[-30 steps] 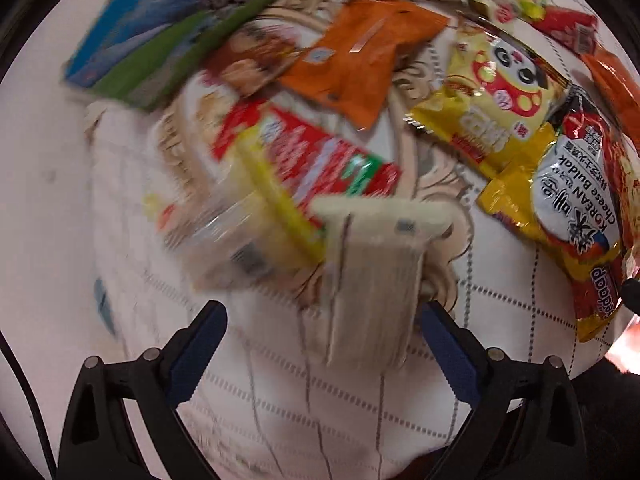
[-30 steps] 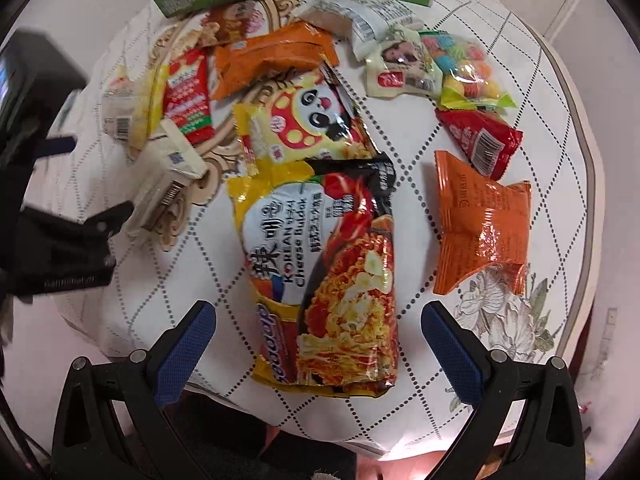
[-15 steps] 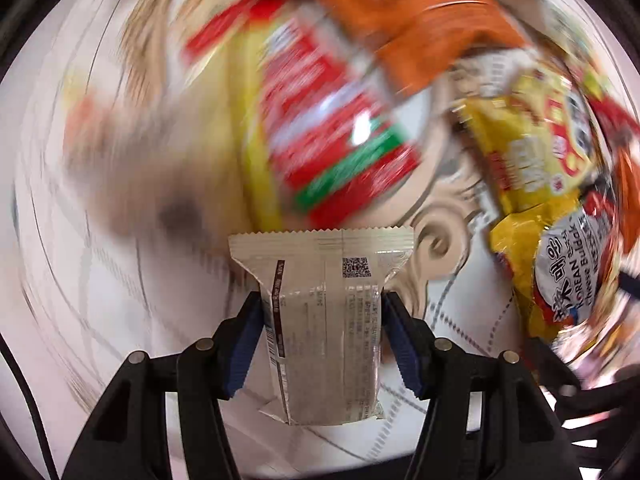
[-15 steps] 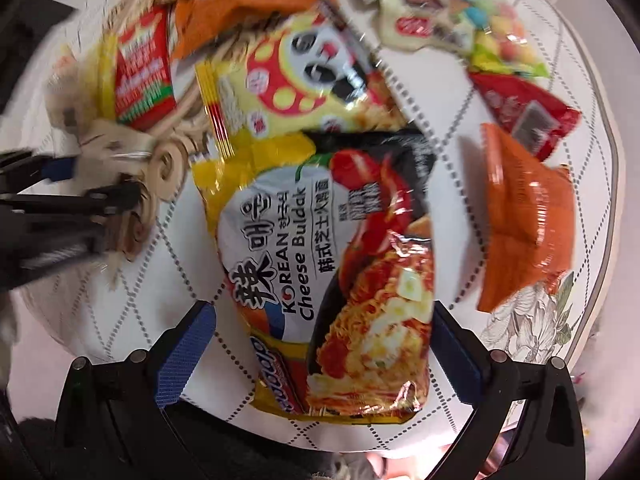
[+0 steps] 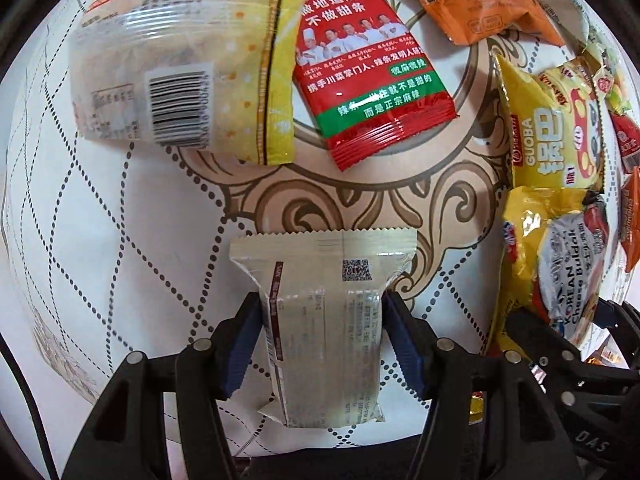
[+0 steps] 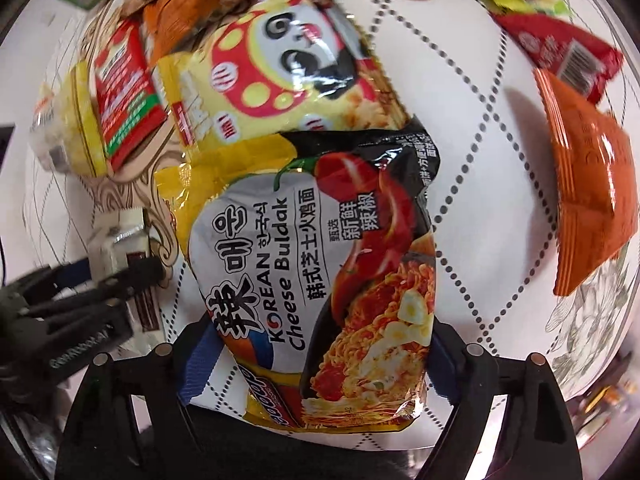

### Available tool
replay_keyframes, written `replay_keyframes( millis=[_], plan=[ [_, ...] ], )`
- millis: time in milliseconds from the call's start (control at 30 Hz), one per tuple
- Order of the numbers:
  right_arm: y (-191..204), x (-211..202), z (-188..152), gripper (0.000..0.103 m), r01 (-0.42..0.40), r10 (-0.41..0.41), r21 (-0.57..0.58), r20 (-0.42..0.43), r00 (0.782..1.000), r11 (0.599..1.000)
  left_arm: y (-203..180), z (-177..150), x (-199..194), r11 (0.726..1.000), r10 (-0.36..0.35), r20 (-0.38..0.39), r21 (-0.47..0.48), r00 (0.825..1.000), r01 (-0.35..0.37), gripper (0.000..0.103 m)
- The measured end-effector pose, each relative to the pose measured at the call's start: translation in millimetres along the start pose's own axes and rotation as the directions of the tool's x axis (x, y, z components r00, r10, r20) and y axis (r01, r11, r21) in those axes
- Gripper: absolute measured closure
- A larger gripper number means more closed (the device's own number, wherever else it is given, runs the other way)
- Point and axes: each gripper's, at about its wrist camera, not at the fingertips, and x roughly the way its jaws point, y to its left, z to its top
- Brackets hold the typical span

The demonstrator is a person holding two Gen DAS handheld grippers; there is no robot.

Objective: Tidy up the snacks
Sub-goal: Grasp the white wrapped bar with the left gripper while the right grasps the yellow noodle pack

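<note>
My left gripper [image 5: 322, 314] is shut on a cream wafer packet [image 5: 322, 312], holding it by its sides over the table; this shows in the right wrist view too [image 6: 116, 240]. My right gripper [image 6: 316, 344] has its jaws on either side of the Korean Cheese Buldak noodle pack [image 6: 320, 264], closing in on its near end; whether the pads press on it I cannot tell. The noodle pack also shows at the right of the left wrist view [image 5: 560, 272].
On the patterned tablecloth [image 5: 120, 220] lie a pale yellow packet [image 5: 180, 76], a red spicy-strip packet [image 5: 372, 72], a yellow panda snack bag [image 6: 288, 80], orange bags [image 6: 588, 200] [image 5: 476, 0] and a small red packet [image 6: 560, 52]. The table edge is near.
My left gripper closed on the cream packet and now holds it steady. My right gripper moved forward onto the noodle pack and its jaws narrowed around it.
</note>
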Motion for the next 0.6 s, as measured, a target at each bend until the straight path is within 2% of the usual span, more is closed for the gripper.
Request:
replay_keyframes(
  millis=[33, 167, 333, 467, 533, 600],
  plan=[
    [0, 2, 2, 0.015, -0.001, 0.001, 0.003, 0.001, 1.0, 1.0, -15, 2, -1, 1.0, 0.011, -0.002, 0.004, 1.0, -0.011, 0.043],
    [7, 25, 5, 0.015, 0.048, -0.048, -0.01, -0.007, 0.999, 0.999, -30, 12, 4, 0.999, 0.043, 0.003, -0.005, 0.999, -0.043, 0.042],
    [10, 50, 10, 0.015, 0.086, -0.086, -0.022, -0.005, 0.996, 0.996, -37, 26, 2, 0.998, 0.06, 0.027, -0.031, 0.998, -0.059, 0.045],
    [12, 51, 0, 0.017, 0.093, -0.093, -0.043, 0.018, 0.996, 0.995, -49, 28, -5, 0.996, 0.085, 0.045, -0.026, 0.995, -0.084, 0.046],
    [6, 31, -14, 0.017, 0.097, -0.095, -0.061, 0.035, 0.995, 0.993, -56, 24, -15, 0.994, 0.104, 0.062, -0.019, 0.993, -0.103, 0.046],
    [8, 28, -17, 0.018, 0.094, -0.09, -0.072, 0.057, 0.994, 0.993, -62, 21, -25, 0.994, 0.113, 0.073, -0.017, 0.991, -0.112, 0.046]
  ],
)
